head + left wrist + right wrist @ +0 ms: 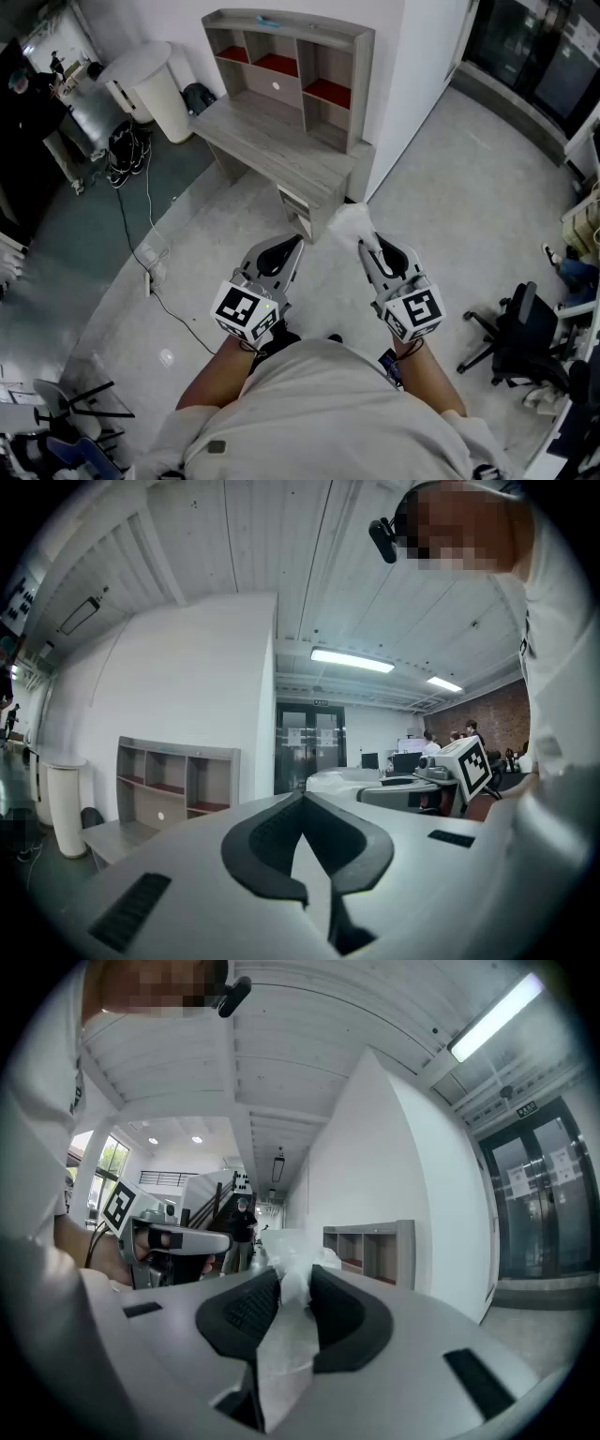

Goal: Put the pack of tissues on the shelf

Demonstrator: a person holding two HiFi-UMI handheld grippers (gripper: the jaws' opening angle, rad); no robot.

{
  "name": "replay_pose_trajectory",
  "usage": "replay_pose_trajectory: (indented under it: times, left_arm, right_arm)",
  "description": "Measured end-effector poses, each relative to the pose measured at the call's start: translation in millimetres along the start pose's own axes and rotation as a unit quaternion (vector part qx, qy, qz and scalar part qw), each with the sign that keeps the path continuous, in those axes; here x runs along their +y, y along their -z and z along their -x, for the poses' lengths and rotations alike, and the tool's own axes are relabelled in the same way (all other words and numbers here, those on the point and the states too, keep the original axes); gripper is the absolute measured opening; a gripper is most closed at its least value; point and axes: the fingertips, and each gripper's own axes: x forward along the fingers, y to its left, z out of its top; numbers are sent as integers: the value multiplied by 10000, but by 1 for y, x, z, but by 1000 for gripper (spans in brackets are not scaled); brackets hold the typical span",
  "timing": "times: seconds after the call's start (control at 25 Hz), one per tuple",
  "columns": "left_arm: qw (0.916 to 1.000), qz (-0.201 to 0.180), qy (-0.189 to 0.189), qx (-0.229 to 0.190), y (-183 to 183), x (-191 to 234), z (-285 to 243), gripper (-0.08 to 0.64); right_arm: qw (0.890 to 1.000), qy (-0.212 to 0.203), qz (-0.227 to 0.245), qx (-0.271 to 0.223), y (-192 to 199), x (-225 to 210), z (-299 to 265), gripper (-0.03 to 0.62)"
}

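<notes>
**Tissue pack clamped in the right tool, well short of the shelf**

In the head view, both tools sit at lower centre, held level and side by side above the pale floor, ahead of the person's torso. The right tool (366,246) has its jaws pressed onto the pack of tissues (349,223). The pack is a crinkled white plastic bundle that sticks out past the tips towards the middle of the frame. The right gripper view shows the same wrapper pinched between the two dark pads and trailing back between them. The left tool (296,242) carries nothing, and in its own view the jaw tips meet with nothing between them. The grey shelf (281,66), with red-floored compartments, stands at upper centre on a grey worktop (272,150) against the white wall, well apart from the pack. A white bin (155,89) stands at the upper left, and a black office chair (520,337) at the right edge.
</notes>
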Motion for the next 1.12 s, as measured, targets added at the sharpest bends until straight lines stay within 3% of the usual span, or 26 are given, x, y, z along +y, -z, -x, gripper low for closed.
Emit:
replay_pose_trajectory:
  times: [0.6, 0.88, 1.12]
  left_arm:
    - [9999, 66, -61, 48, 6, 32, -8, 15]
    - [9998, 179, -91, 26, 10, 68, 0, 15]
    - [9997, 193, -110, 27, 13, 123, 10, 15]
  right_arm:
    - [9999, -31, -79, 139, 9, -5, -31, 107]
    - [9996, -34, -191, 202, 15, 3, -66, 109]
    - [9996, 4, -143, 262, 18, 16, -116, 109]
